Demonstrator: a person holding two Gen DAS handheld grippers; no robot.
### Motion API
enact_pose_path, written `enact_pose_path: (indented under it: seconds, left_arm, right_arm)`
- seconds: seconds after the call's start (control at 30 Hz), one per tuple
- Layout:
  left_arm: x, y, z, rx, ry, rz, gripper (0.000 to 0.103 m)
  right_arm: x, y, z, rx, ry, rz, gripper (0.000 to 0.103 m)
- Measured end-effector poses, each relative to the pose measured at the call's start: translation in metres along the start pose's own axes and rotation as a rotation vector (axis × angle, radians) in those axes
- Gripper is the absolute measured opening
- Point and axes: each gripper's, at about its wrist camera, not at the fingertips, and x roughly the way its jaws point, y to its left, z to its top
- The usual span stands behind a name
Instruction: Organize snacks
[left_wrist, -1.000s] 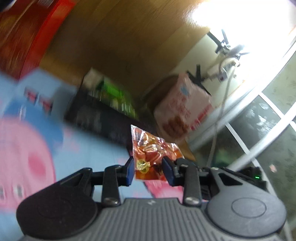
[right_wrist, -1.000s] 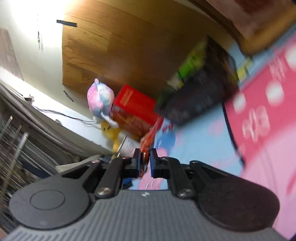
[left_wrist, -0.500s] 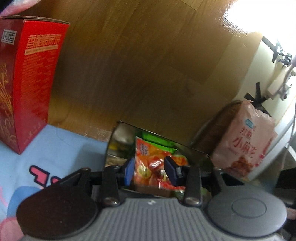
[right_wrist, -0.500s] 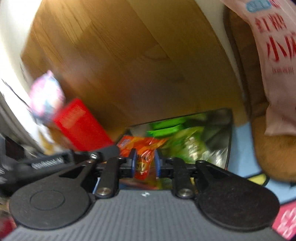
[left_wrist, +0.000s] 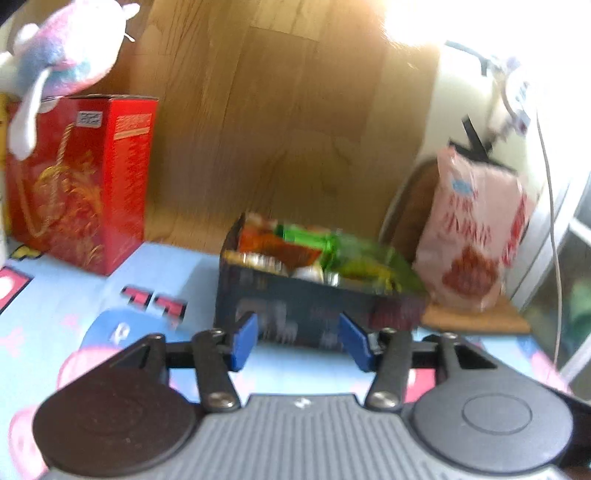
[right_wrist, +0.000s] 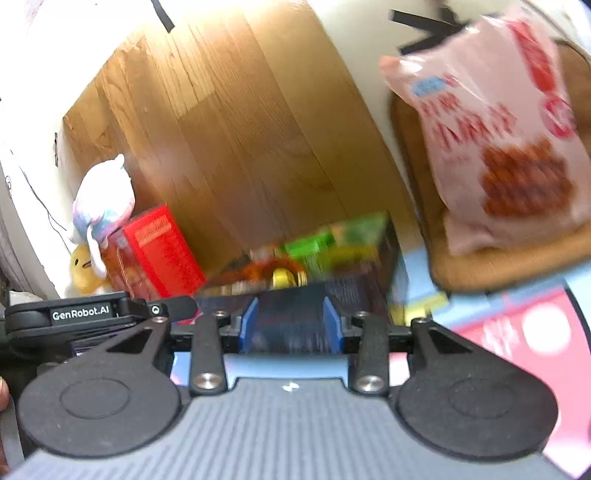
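A dark open box (left_wrist: 295, 306) stands on the cartoon play mat, filled with orange (left_wrist: 273, 247) and green (left_wrist: 354, 254) snack packets. My left gripper (left_wrist: 300, 341) is open and empty, just in front of the box's near wall. In the right wrist view the same box (right_wrist: 354, 284) holds orange packets (right_wrist: 266, 269) and green packets (right_wrist: 332, 236). My right gripper (right_wrist: 288, 330) is open and empty, close to the box's front wall. The left gripper's body (right_wrist: 92, 314) shows at the left of that view.
A red carton (left_wrist: 81, 177) stands left of the box with a plush toy (left_wrist: 62, 55) on top. A large pink snack bag (left_wrist: 476, 236) leans on a brown cushion at the right. Wooden floor lies behind. A yellow plush (right_wrist: 85, 269) sits by the carton.
Both grippers held orange snack packets over the box; now both are open and empty and have drawn back. The orange packets lie in the box.
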Motion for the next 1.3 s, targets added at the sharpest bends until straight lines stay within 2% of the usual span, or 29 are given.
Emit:
enact_pose_path:
  seconds: [0.1, 0.13, 0.2, 0.3, 0.37, 0.4, 0.47, 0.53, 0.67, 0.87, 1.17, 1.3]
  left_arm:
    - [-0.012, -0.004, -0.023, 0.007, 0.039, 0.045, 0.065]
    - [-0.015, -0.005, -0.030, 0.006, 0.054, 0.062, 0.075]
    - [-0.020, -0.008, -0.041, 0.017, 0.059, 0.102, 0.087]
    - [-0.029, -0.016, -0.056, 0.083, 0.046, 0.181, 0.090]
    - [-0.034, -0.020, -0.062, 0.100, 0.037, 0.198, 0.093]
    - [-0.037, -0.020, -0.065, 0.103, 0.031, 0.208, 0.095]
    - [-0.041, -0.021, -0.069, 0.104, 0.022, 0.228, 0.096]
    - [-0.043, -0.022, -0.073, 0.101, 0.023, 0.237, 0.097]
    - [-0.047, -0.024, -0.077, 0.109, 0.007, 0.269, 0.098]
    - [-0.050, -0.021, -0.080, 0.104, -0.004, 0.293, 0.102]
    - [-0.045, -0.016, -0.085, 0.108, 0.024, 0.334, 0.103]
    - [-0.043, -0.014, -0.088, 0.107, 0.035, 0.333, 0.103]
  right_arm:
    - [-0.021, -0.002, -0.022, 0.051, 0.016, -0.028, 0.043]
    - [-0.028, -0.003, -0.029, 0.062, 0.023, -0.036, 0.043]
    - [-0.038, 0.000, -0.040, 0.064, 0.027, -0.054, 0.043]
    - [-0.052, 0.005, -0.054, 0.026, 0.022, -0.085, 0.044]
    - [-0.058, 0.010, -0.061, -0.001, 0.012, -0.101, 0.044]
    - [-0.062, 0.012, -0.063, -0.016, -0.003, -0.101, 0.047]
    - [-0.068, 0.016, -0.067, -0.054, -0.037, -0.103, 0.054]
    - [-0.071, 0.018, -0.068, -0.075, -0.061, -0.092, 0.065]
    - [-0.073, 0.012, -0.067, -0.052, -0.073, -0.099, 0.065]
    - [-0.075, 0.014, -0.070, -0.062, -0.073, -0.099, 0.072]
    - [-0.075, 0.014, -0.070, -0.062, -0.078, -0.110, 0.081]
    - [-0.075, 0.014, -0.070, -0.062, -0.075, -0.108, 0.082]
